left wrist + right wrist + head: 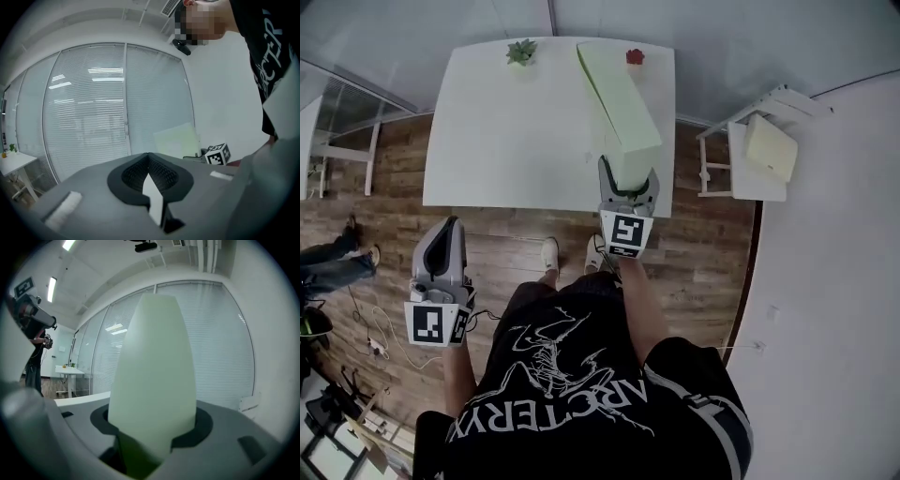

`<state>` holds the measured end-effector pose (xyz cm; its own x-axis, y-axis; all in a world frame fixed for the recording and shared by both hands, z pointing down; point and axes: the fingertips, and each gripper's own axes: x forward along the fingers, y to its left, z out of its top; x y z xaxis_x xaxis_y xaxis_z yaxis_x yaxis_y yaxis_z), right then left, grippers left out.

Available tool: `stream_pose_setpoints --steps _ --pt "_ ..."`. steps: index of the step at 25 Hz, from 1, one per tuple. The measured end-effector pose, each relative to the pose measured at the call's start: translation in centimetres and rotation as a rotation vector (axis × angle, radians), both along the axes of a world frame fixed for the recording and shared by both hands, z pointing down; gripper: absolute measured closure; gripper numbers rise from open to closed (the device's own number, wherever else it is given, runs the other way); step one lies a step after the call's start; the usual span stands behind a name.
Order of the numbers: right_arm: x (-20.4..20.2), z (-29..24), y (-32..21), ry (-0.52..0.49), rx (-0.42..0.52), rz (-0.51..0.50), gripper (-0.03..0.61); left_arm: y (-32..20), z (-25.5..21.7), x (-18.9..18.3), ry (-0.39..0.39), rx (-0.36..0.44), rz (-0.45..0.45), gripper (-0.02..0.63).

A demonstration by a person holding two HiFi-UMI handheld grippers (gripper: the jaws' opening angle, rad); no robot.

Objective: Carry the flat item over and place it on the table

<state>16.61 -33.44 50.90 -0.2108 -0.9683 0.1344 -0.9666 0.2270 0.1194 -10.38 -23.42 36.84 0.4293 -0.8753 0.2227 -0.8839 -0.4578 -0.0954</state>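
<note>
Carry step: right gripper [628,190] clamped on flat item [621,98], tabletop [502,141] ahead and below. Left gripper [441,246] closed, empty. Next, by judgement: lower, release.

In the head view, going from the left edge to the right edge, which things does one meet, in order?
A person's legs → left gripper → right gripper, holding the pale green flat item → white chair.

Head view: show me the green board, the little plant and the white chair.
green board [619,98], head view, middle of its broad face
little plant [522,51], head view, on its leaves
white chair [745,171], head view, bare part of its seat
</note>
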Motion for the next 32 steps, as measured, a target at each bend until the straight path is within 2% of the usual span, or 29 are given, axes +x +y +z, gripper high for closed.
stream_pose_setpoints --steps 6,12,17,22,27,32 --pt "0.8 1.8 -2.9 -0.009 0.027 0.029 0.304 -0.5 0.0 1.2 -0.012 0.003 0.024 0.603" --pt "1.5 3.7 -3.4 -0.025 0.018 0.042 0.304 -0.7 0.2 1.9 -0.025 0.007 0.049 0.603" --pt "1.3 7.2 -2.9 -0.04 -0.029 0.034 0.304 -0.3 0.8 1.8 -0.028 0.0 0.068 0.603" --pt "1.1 8.5 -2.3 -0.053 -0.069 0.049 0.298 -0.2 0.2 0.7 -0.022 0.018 0.074 0.603" --pt "1.1 10.8 -1.6 -0.06 -0.244 0.038 0.259 0.1 -0.4 0.7 0.001 0.038 0.102 0.603" --pt "1.8 7.7 1.1 -0.086 -0.224 0.058 0.25 0.4 -1.2 1.2 0.034 0.072 0.136 0.603"
